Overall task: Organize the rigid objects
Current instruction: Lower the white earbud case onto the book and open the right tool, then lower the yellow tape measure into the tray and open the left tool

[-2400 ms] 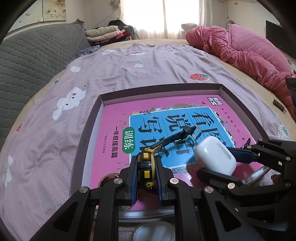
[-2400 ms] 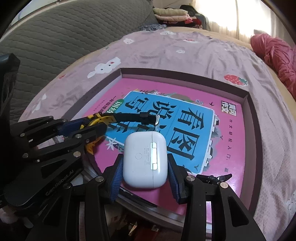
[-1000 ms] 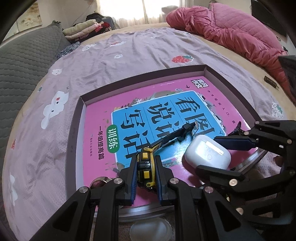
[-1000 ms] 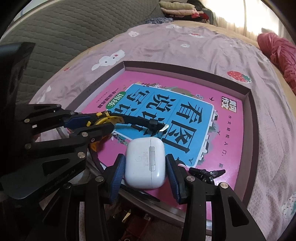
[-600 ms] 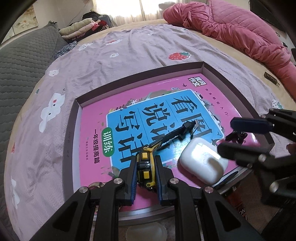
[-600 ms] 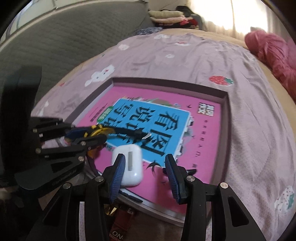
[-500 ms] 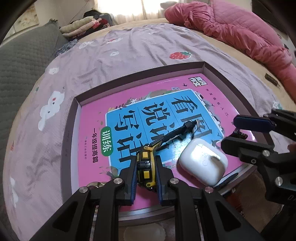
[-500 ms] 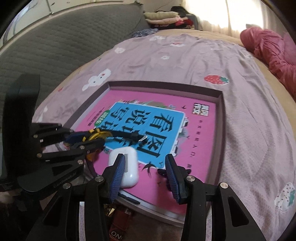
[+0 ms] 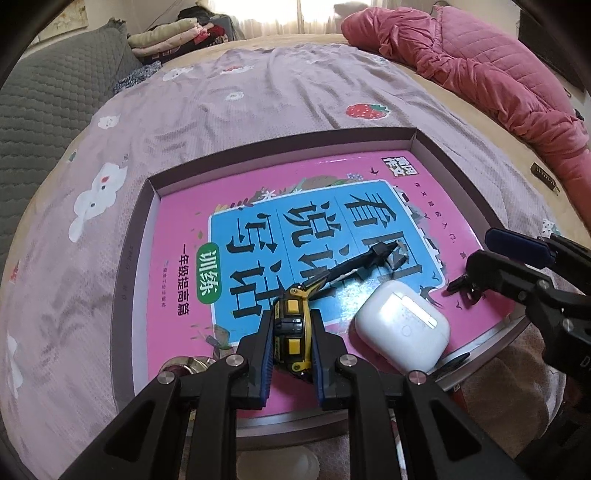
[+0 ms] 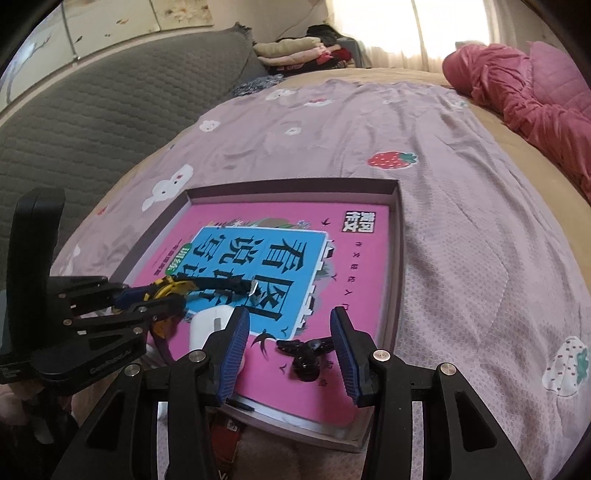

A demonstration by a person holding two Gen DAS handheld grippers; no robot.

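Observation:
A shallow brown box (image 9: 280,144) on the bed holds a pink and blue book (image 9: 177,221). My left gripper (image 9: 291,317) is shut on a yellow and black tape measure (image 9: 291,341) at the book's near edge. Its black strap (image 9: 354,266) trails across the cover. A white earbud case (image 9: 402,332) lies free on the book just right of it, also seen in the right wrist view (image 10: 207,325). My right gripper (image 10: 290,317) stands open above a small black clip (image 10: 304,354), touching nothing.
A lilac sheet with cloud and strawberry prints covers the bed. A pink quilt (image 9: 480,66) is heaped at the far right, a grey padded cushion (image 9: 44,99) runs along the left, and folded clothes (image 9: 170,33) sit behind. A metal ring (image 9: 184,363) lies in the box's near left corner.
My right gripper has let go of the white case, pulled back and shifted right, so the black clip now lies between its fingers. The left gripper has held still with the tape measure.

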